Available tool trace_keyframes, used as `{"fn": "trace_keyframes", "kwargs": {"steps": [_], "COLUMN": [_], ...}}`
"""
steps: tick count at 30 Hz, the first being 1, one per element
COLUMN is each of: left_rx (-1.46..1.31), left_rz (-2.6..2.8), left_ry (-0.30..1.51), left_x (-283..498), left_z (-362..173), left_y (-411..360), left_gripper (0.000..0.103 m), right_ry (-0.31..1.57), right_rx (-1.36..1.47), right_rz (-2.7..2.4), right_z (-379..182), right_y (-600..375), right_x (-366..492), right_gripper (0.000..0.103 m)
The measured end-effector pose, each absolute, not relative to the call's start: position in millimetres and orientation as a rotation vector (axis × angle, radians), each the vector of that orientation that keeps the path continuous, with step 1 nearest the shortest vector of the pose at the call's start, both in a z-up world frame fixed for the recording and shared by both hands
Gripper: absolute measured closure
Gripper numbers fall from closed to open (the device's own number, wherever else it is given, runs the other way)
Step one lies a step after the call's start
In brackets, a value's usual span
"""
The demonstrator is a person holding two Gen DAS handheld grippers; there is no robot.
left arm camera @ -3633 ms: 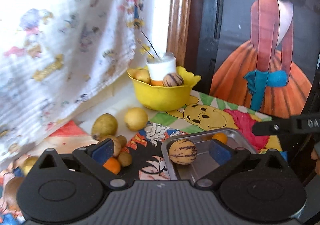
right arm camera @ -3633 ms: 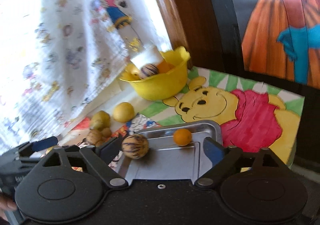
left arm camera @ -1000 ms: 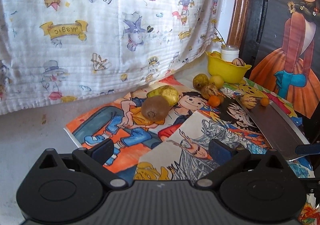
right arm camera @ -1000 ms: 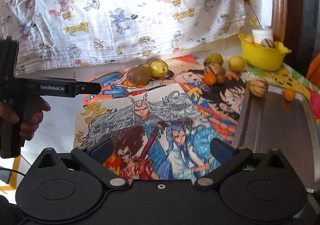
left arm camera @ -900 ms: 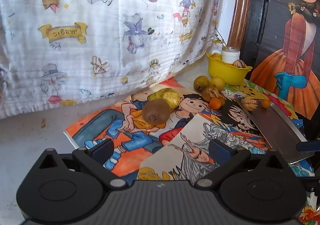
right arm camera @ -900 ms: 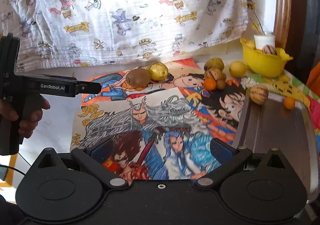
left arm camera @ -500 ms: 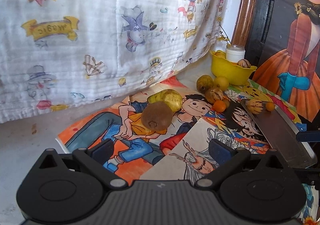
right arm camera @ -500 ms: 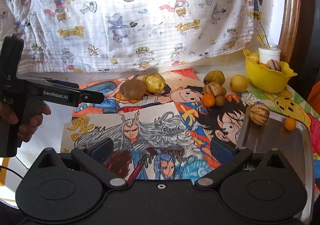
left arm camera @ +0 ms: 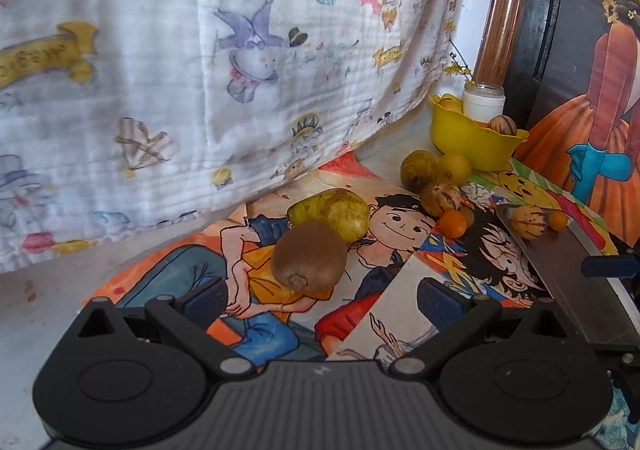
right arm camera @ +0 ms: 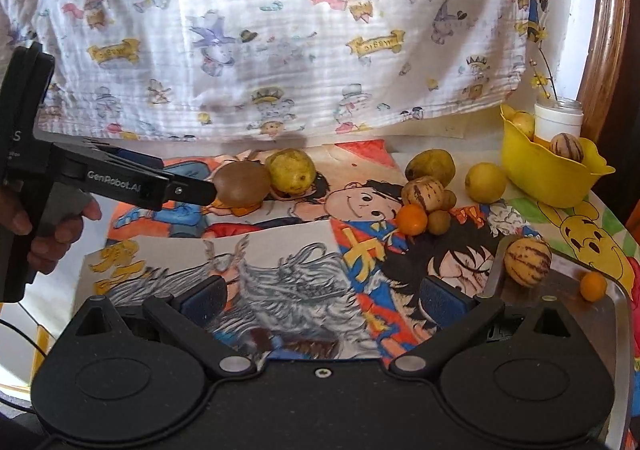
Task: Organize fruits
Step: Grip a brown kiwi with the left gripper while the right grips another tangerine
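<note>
A brown kiwi (left arm camera: 308,254) lies on the cartoon posters, touching a yellow-green pear (left arm camera: 330,213) behind it. My left gripper (left arm camera: 320,298) is open, its fingers standing either side of the kiwi's near end. In the right wrist view the left gripper (right arm camera: 200,189) reaches in from the left and its tip meets the kiwi (right arm camera: 242,184). My right gripper (right arm camera: 324,298) hangs open and empty above the posters. On its right, the metal tray (right arm camera: 568,282) holds a striped melon (right arm camera: 527,261) and a small orange (right arm camera: 593,286).
A yellow bowl (right arm camera: 552,178) with fruit and a white jar stands at the back right. Before it lie a green fruit (right arm camera: 430,166), a lemon (right arm camera: 485,182), a striped fruit (right arm camera: 423,192) and an orange (right arm camera: 411,219). A printed cloth hangs behind.
My left gripper has moved forward and down to the kiwi, which now sits at its open fingers. The right gripper has also come nearer the table.
</note>
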State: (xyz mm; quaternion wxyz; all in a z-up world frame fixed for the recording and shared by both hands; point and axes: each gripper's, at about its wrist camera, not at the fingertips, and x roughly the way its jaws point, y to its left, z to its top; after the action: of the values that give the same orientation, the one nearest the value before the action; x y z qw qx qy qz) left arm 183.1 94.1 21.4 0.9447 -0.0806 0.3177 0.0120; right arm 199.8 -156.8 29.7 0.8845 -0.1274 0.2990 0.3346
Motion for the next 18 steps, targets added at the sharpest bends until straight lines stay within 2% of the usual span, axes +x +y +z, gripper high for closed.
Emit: {"fn": "trace_keyframes", "kwargs": {"steps": [7, 18], "left_rx": [-0.195, -0.204], "left_rz": [0.061, 0.122], "left_ry": [0.656, 0.672], "left_x": [206.0, 234.2], "left_z": [10.6, -9.3], "left_y": [97.1, 92.4], "left_gripper": [0.000, 0.000], "right_ry": [0.652, 0.759], "right_rx": [-0.219, -0.023], "right_rz": [0.639, 0.569], "right_z": [17.6, 0.1], "right_y": [-155.0, -153.3], "right_x": [244.9, 312.1], "right_gripper": [0.002, 0.018]}}
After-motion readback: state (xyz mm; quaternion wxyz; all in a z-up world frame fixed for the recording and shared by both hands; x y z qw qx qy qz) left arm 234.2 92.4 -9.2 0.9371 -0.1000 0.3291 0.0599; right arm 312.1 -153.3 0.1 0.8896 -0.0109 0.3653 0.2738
